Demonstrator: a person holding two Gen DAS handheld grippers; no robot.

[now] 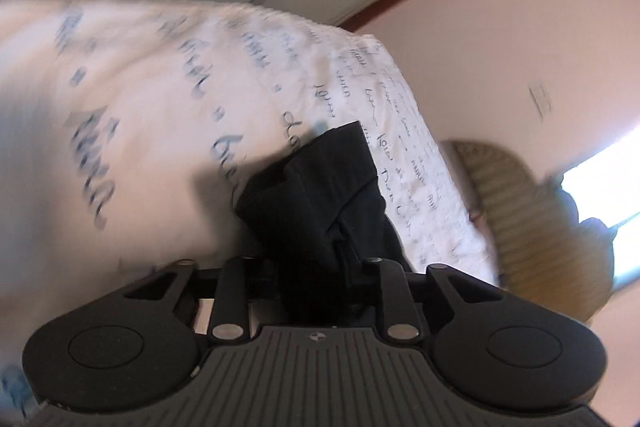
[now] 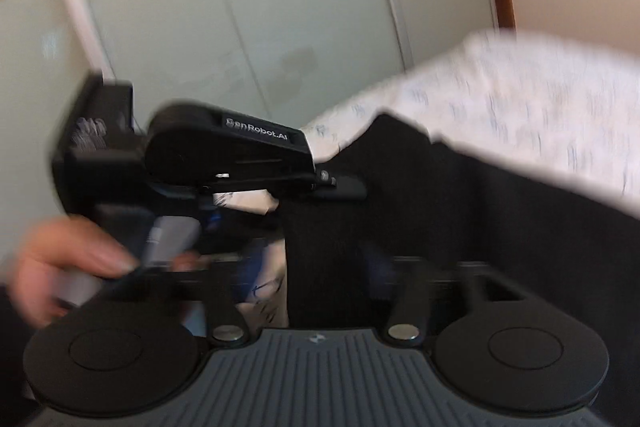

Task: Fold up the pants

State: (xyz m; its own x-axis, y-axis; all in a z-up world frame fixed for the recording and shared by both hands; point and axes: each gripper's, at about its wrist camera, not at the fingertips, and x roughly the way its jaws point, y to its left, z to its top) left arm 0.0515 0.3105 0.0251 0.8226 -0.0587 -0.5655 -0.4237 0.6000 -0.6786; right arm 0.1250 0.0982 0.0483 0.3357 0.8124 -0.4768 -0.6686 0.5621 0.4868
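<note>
1. Pants (image 1: pixel 320 195): black fabric, bunched and creased. In the left wrist view it rises from the middle of the lower edge toward 12 o'clock, against a white bed cover (image 1: pixel 160 87) printed with dark script.
2. Left gripper (image 2: pixel 340 187): fingers drawn close together and clamped on a gathered fold of the pants. The fabric hides the pads in its own view. In the right wrist view this unit lies at 9 o'clock of centre, with its tip on the black cloth.
3. Right gripper (image 2: pixel 320 267): linkage spread, fingers standing wide apart. A strip of the pants runs up between them at 6 o'clock. The pads are out of sight, and no grip on the cloth shows.
4. Hand (image 2: pixel 60 267): at 8 o'clock in the right wrist view, wrapped round the handle of the left gripper; blurred.
5. Remaining pants fabric: spreads toward 3 o'clock in the right wrist view, below the edge of the bed cover.
</note>
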